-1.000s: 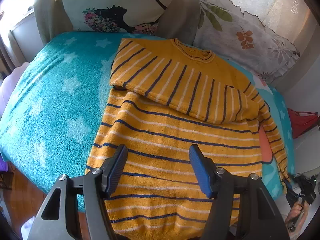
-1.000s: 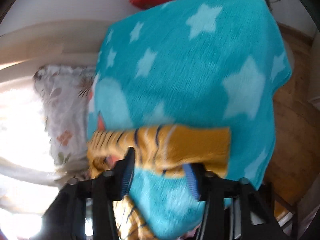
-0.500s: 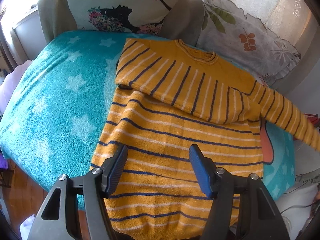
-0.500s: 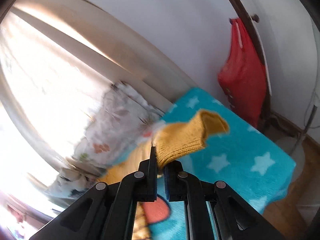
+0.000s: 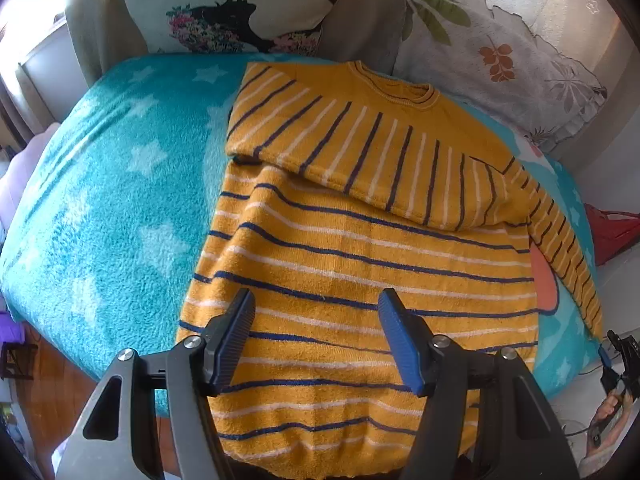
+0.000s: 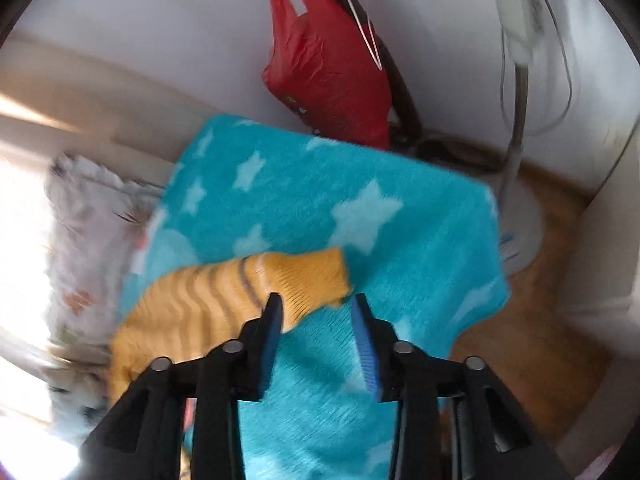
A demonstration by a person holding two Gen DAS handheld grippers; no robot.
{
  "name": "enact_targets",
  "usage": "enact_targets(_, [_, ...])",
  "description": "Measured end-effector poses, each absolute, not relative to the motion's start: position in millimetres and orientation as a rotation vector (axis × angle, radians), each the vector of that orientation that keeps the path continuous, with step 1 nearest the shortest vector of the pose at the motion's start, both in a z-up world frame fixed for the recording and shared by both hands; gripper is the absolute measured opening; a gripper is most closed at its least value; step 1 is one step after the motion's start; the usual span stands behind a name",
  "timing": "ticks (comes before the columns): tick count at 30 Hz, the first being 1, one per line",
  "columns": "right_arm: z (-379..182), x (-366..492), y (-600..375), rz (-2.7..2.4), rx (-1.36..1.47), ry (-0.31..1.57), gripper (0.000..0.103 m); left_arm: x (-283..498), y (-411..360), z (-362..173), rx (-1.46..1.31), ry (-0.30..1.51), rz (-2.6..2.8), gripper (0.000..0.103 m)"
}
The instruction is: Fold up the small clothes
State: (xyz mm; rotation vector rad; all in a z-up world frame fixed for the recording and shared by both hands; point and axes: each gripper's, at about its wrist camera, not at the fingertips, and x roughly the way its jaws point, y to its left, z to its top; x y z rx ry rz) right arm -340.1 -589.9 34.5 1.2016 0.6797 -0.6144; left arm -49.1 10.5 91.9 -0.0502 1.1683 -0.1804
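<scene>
Yellow sleeve [image 6: 296,276] just let go by right hand-held gripper [image 6: 316,320], jaws opening; could have slid off blanket [image 6: 400,208], undoing fold.

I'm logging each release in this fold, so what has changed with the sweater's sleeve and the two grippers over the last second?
The right gripper, clamped on the sleeve cuff half a second ago, has just opened its jaws and let it go. The sleeve, then pulled out sideways, now lies on the blue star blanket beside the sweater. The left gripper stayed open above the hem; the other sleeve stayed folded across the chest.
</scene>
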Motion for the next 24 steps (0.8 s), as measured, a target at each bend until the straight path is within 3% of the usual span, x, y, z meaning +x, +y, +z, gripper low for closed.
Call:
enact_targets(4, [24.2, -319.2, -581.0, -0.55, 1.309, 0.647, 0.056, -47.6, 4.8, 91.4, -0.052, 1.168, -0.193, 0.063])
enact_targets(11, [6.1, -288.5, -592.6, -0.676, 1.244, 0.697, 0.056, -53.1, 1.6, 91.7, -0.016, 1.162, -0.204, 0.063])
enact_targets(13, [9.3, -276.8, -596.5, -0.682, 1.199, 0.72, 0.03, -53.5, 9.8, 92.1, -0.02, 1.163, -0.206, 0.063])
enact_targets(14, [16.1, -263.6, -596.3, -0.691, 1.132, 0.762, 0.007, -53.4, 14.2, 92.4, -0.025, 1.162, -0.203, 0.063])
enact_targets(19, [80.9, -200.7, -565.7, -0.7, 0.797, 0.814, 0.006, -48.5, 52.5, 96.8, -0.077, 1.138, -0.179, 0.063])
enact_targets(24, [172.2, -99.6, -451.8, -0.473, 0.439, 0.763, 0.006, -38.6, 111.5, 102.6, -0.165, 1.111, -0.147, 0.063])
